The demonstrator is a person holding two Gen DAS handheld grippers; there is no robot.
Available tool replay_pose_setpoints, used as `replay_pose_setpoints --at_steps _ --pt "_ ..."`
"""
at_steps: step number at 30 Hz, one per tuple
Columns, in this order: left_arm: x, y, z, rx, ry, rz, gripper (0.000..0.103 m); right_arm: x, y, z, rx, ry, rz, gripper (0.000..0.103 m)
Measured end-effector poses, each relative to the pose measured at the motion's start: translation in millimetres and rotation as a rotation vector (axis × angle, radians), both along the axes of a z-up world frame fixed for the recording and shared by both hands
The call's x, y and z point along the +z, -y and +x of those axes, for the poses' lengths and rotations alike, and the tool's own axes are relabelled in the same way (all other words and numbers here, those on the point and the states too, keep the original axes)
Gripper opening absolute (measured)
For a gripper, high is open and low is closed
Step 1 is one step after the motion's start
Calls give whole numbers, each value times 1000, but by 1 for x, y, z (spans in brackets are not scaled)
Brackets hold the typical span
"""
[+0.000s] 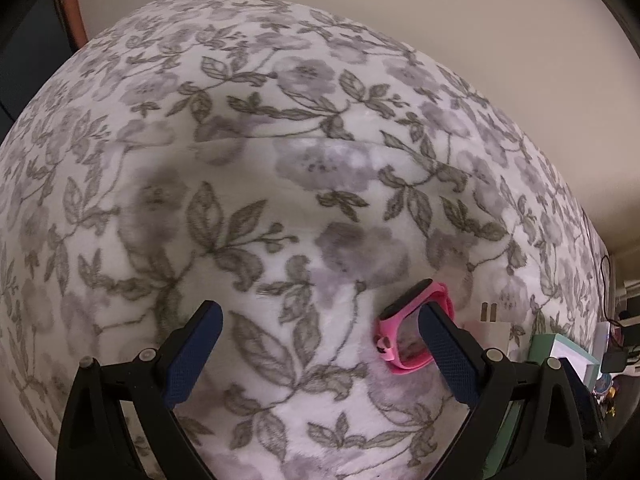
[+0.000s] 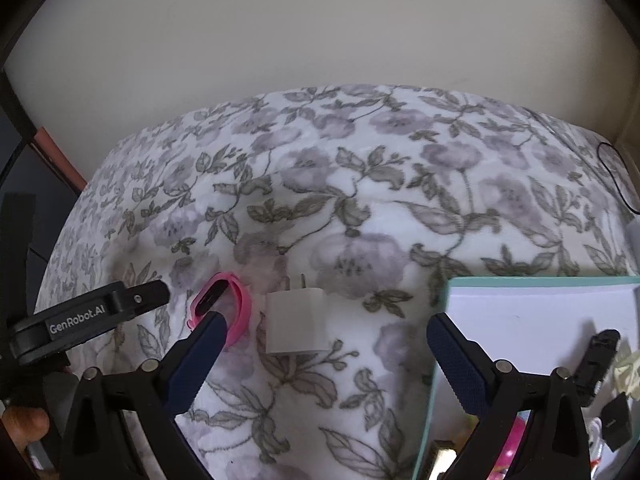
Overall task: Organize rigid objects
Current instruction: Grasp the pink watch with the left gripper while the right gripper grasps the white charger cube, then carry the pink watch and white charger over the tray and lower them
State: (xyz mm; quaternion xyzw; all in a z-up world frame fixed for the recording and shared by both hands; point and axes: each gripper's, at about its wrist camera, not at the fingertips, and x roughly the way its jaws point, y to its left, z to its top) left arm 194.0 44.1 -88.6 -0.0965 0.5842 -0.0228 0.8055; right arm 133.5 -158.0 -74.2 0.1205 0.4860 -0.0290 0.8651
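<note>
Both pairs of tongs hang spread wide over a bed covered by a floral blanket (image 1: 280,184), and neither grips anything. The left tongs (image 1: 322,330) hover above bare blanket, with the pink watch band (image 1: 404,334) lying just past the inner edge of their right-side finger. The right tongs (image 2: 324,342) frame a white charger plug (image 2: 296,322) that rests on the blanket between their fingers, nearer the left-side one.

The pink watch band (image 2: 234,304) lies just beside the plug, to its left in the right wrist view. It is a closed loop with its dark screen face on the upper side, its long axis slanting from near-left to far-right in the left wrist view. The plug stands as a squat block, its two metal prongs pointing away from the cameras toward the far wall.

A teal-edged box (image 2: 532,308) with a white inside sits to the right of the plug; a small black item lies in it, too blurred to name.

The body of the left gripper, seen from the right wrist, bears the white lettering "GenRobot.AI".

Beyond the bed rises a plain cream wall (image 2: 320,32).
</note>
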Motion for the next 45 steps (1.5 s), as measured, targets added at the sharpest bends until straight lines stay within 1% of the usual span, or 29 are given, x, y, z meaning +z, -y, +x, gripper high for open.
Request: replay_pose_setpoints --at_steps 2,4,5,7,9,12,15,16,17,19,21,23,24,26,27,29,30,31,32,38,39,45 --pt "-3 7 2 -22 -4 2 98 -6 -3 5 10 -11 2 96" --pt "-5 13 4 -42 -5 16 98 -12 -6 9 17 -19 -2 95" --pt "-7 17 5 -53 -7 22 98 -15 -7 10 20 -23 -6 91" --pt "-10 22 7 -71 -11 27 98 -20 -8 13 26 -33 -9 87" --pt "-13 28 8 -91 -14 37 98 -25 -10 16 29 -42 -6 87" --pt "-17 36 9 -114 -18 75 98 -32 -12 20 33 -52 -14 85" --pt "-22 43 12 -129 -23 102 97 -38 -15 23 37 -65 -32 80" --pt "-23 45 12 -136 -24 110 94 -40 -16 24 38 -70 -39 79" --pt "-25 48 12 -143 -25 118 86 -41 -17 24 38 -71 -44 79" --pt "-28 53 12 -159 -26 129 80 -43 -21 24 46 -72 -76 78" --pt "-28 58 11 -169 -12 152 73 -42 -22 23 53 -69 -102 74" --pt "-26 63 10 -188 4 163 59 -41 -22 22 52 -62 -96 68" --pt "-26 65 10 -198 8 158 56 -41 -21 22 51 -61 -97 67" --pt "-26 72 11 -216 17 155 45 -40 -22 21 53 -59 -110 56" --pt "-26 73 11 -223 21 156 43 -40 -23 21 57 -59 -114 53" --pt "-25 77 9 -236 28 150 33 -40 -23 20 59 -57 -121 45" --pt "-25 77 8 -239 29 146 30 -40 -23 19 58 -58 -122 45" --pt "-25 78 8 -242 29 139 24 -40 -23 18 59 -60 -121 45" --pt "-24 78 8 -243 28 135 21 -40 -24 17 61 -62 -121 45" --pt "-22 79 -1 -225 17 130 16 -40 -25 6 64 -83 -116 45" --pt "-26 72 0 -225 14 131 16 -40 -25 4 63 -87 -116 45" --pt "-22 66 -10 -216 -3 126 16 -35 -23 -13 60 -113 -98 45"
